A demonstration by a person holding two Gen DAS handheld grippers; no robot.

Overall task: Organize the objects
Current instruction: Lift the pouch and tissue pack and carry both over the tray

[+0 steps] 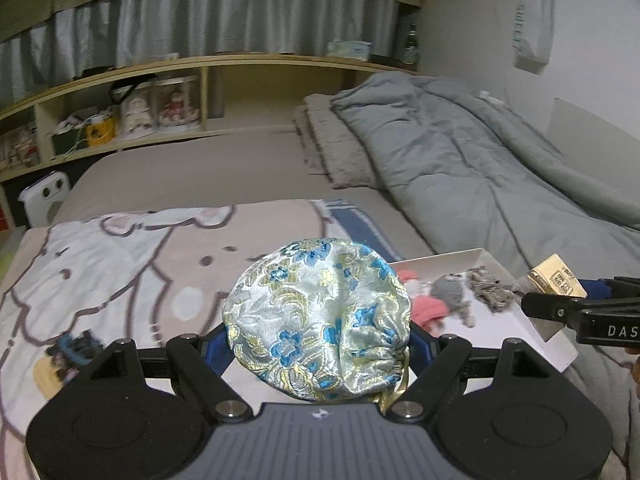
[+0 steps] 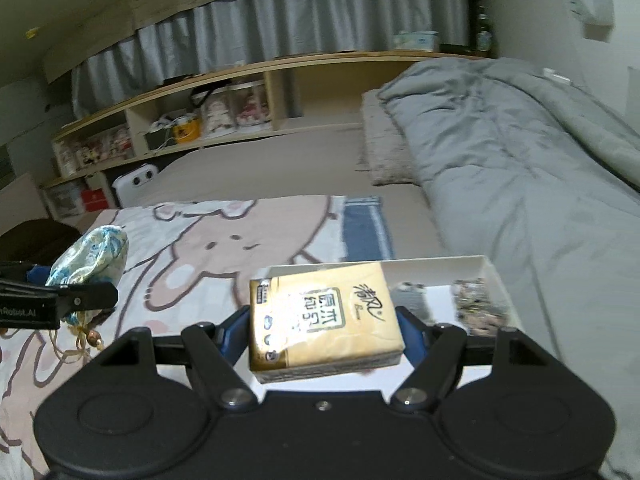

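Note:
My left gripper [image 1: 318,340] is shut on a blue and gold brocade drawstring pouch [image 1: 318,318], held above the cartoon blanket [image 1: 120,264]. The pouch also shows in the right wrist view [image 2: 90,258] at the left. My right gripper [image 2: 324,332] is shut on a yellow tissue pack [image 2: 322,316], held over the near part of a white shallow box [image 2: 494,270]. In the left wrist view the box [image 1: 496,320] lies right of the pouch and holds a pink item [image 1: 424,304], a grey knitted toy [image 1: 454,292] and a metallic piece [image 1: 490,286]. The tissue pack [image 1: 556,280] shows at the right edge.
A grey duvet [image 1: 460,152] lies heaped on the right of the bed. A wooden shelf [image 1: 160,100] with boxes and dolls runs along the back under grey curtains. A white appliance [image 1: 44,198] stands at the bed's left. A small dark object [image 1: 76,346] lies on the blanket.

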